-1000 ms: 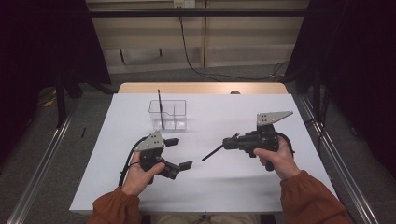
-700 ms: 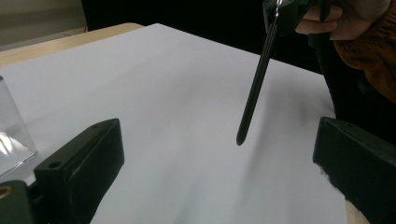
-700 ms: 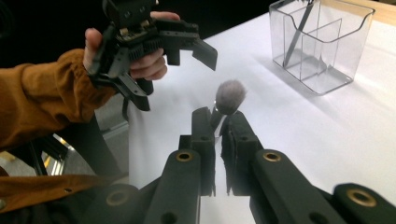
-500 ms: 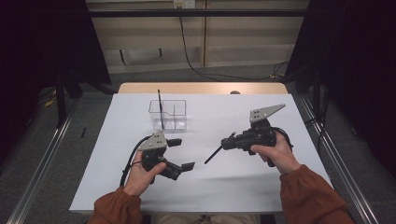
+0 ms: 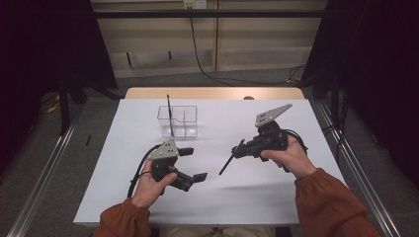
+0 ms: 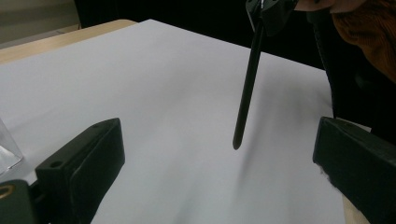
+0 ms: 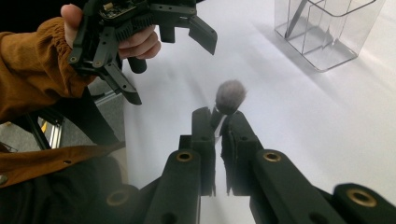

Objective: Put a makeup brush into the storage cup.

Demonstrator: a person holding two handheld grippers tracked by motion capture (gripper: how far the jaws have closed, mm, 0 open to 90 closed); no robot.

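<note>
Right tongs (image 5: 243, 149) pinching brush (image 5: 228, 163) near bristle end, handle slanting down-left over tabletop (image 5: 296, 197); clear holder (image 5: 179, 122) lies up-left, beyond left tongs (image 5: 195, 163), which sit spread, empty, nearer holder

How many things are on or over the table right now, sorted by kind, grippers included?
Grippers: 2, the left gripper with jaws open and the right gripper shut on a brush
Brushes: 2, the held brush and the standing brush in the organizer
Clear organizers: 1, the clear organizer
Total: 5
</note>
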